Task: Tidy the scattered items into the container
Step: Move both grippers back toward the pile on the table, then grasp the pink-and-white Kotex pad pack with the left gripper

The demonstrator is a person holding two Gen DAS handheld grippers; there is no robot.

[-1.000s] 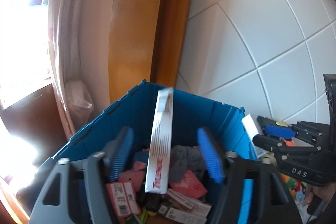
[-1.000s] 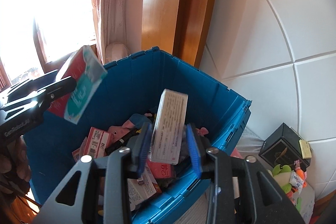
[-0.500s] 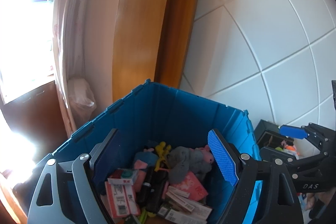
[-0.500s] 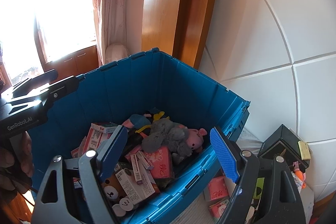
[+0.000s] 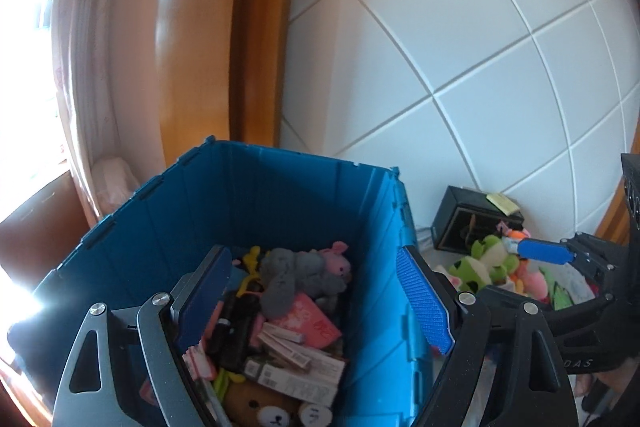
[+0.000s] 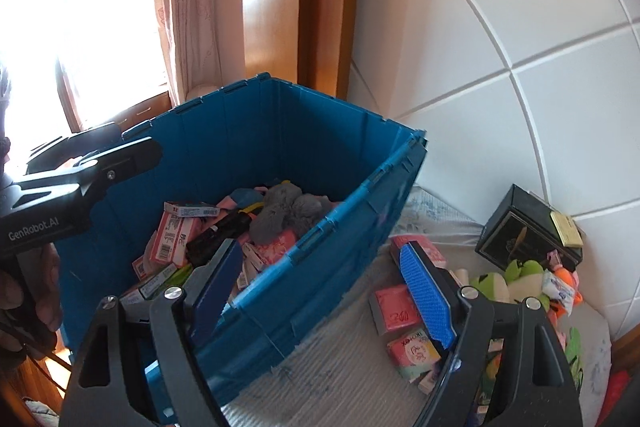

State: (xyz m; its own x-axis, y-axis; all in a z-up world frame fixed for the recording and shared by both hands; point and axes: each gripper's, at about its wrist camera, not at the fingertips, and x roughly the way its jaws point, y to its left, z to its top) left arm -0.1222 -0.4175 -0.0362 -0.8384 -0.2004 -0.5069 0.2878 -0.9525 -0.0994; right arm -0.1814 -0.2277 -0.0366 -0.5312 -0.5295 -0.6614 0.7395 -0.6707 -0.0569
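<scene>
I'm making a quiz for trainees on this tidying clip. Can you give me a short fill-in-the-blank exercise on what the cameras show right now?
1. The container holding the sorted items is coloured ____.
2. The jaws of both the left gripper and the right gripper hold ____.
3. The grey plush toy lies ____ the container.
4. The green frog plush lies ____ the container.

Missing words: blue; nothing; inside; outside

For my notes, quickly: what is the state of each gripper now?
Left gripper: open, holding nothing.
Right gripper: open, holding nothing.
</scene>
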